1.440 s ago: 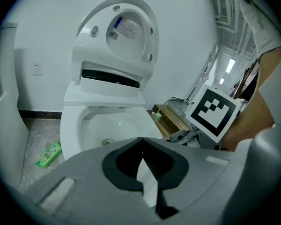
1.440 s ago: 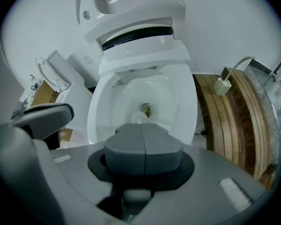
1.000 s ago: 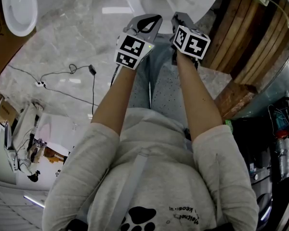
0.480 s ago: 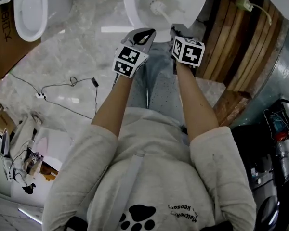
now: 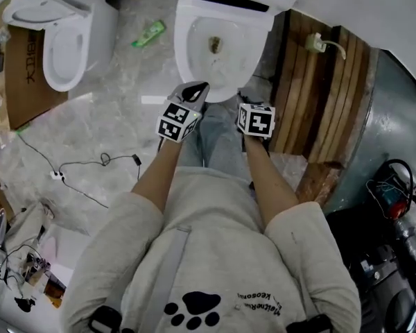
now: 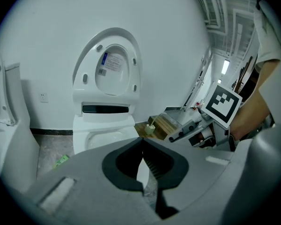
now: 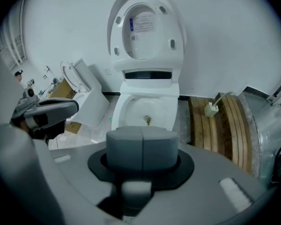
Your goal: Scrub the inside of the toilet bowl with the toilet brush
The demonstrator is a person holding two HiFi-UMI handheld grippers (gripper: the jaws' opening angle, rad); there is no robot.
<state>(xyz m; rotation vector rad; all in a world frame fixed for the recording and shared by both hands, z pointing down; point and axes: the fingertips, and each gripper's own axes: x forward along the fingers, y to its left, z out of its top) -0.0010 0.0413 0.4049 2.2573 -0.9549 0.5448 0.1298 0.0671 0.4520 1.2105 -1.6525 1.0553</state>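
Observation:
The white toilet (image 5: 194, 26) stands with its lid up, and the bowl (image 7: 145, 111) has a brown stain (image 5: 213, 45) at the bottom. I see no toilet brush in any view. My left gripper (image 5: 196, 89) hangs just short of the bowl's front rim. It is shut, its fingertips touching with nothing between them (image 6: 141, 142). My right gripper (image 5: 248, 106) is beside it at the rim's right front. Its pads (image 7: 142, 144) are pressed together with nothing in them. It points at the bowl from a little way back.
A second white toilet (image 5: 62, 33) stands to the left, by a cardboard box (image 5: 21, 68). A green wrapper (image 5: 148, 33) and a thin cable (image 5: 104, 159) lie on the marble floor. Right of the toilet are wooden slats (image 5: 326, 96) with a white plug (image 5: 316, 44).
Both grippers have drawn back from over the bowl toward my body, and the view now takes in the whole toilet. The brush seen in the bowl earlier no longer shows.

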